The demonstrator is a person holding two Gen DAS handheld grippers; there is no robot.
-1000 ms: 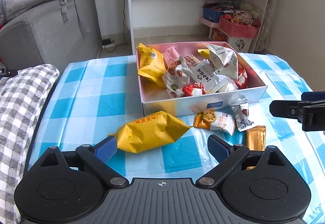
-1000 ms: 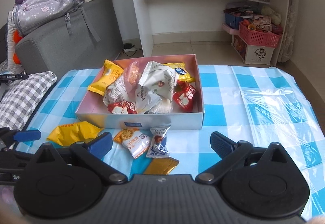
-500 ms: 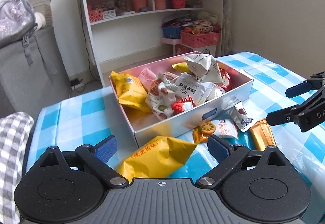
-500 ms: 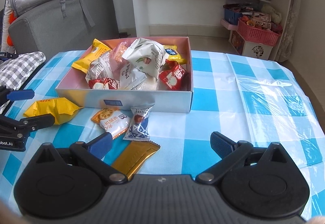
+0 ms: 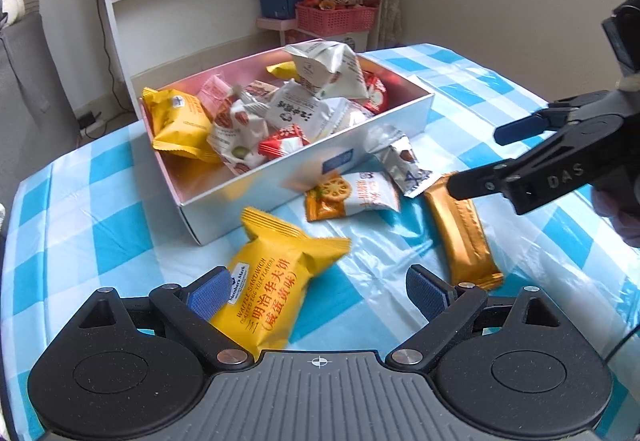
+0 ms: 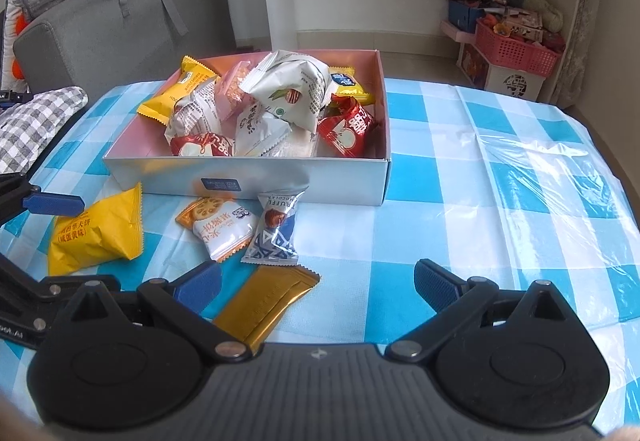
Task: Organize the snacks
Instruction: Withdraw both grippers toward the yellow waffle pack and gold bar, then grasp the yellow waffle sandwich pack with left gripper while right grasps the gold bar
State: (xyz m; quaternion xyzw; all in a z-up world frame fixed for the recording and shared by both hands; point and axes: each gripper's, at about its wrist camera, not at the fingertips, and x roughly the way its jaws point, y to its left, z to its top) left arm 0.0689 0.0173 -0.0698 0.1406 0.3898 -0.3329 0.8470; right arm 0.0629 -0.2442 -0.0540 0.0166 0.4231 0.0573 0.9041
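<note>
Both grippers are over the bench [image 6: 500, 145] with its blue-and-white checked cloth, and both have their fingers spread wide apart with nothing between the pads.

The left gripper [image 5: 318, 291] sits low over the big yellow waffle sandwich pack [image 5: 272, 289], which lies flat on the cloth just in front of the box. The pack's near end runs in between the fingers and its left edge is right against the left blue pad [image 5: 210, 295], but whether they actually touch I can't tell. The right pad stands well clear of it.

The right gripper [image 6: 318, 283] hovers over the gold bar wrapper [image 6: 266, 303], which lies angled on the cloth beside the left finger, partly tucked under the gripper body.

The white box [image 6: 248, 183] with the pink inside sits mid-bench, piled with snacks: a yellow pack [image 5: 180, 123] at the left end, white pouches heaped in the middle, red ones toward the right.

4 snacks are outside it on the cloth: the sandwich pack, the gold bar, an orange-and-white cracker pack [image 6: 218, 227] and a blue-and-white truffle chocolate pack [image 6: 276, 231]. The last 2 lie side by side just in front of the box wall.
</note>
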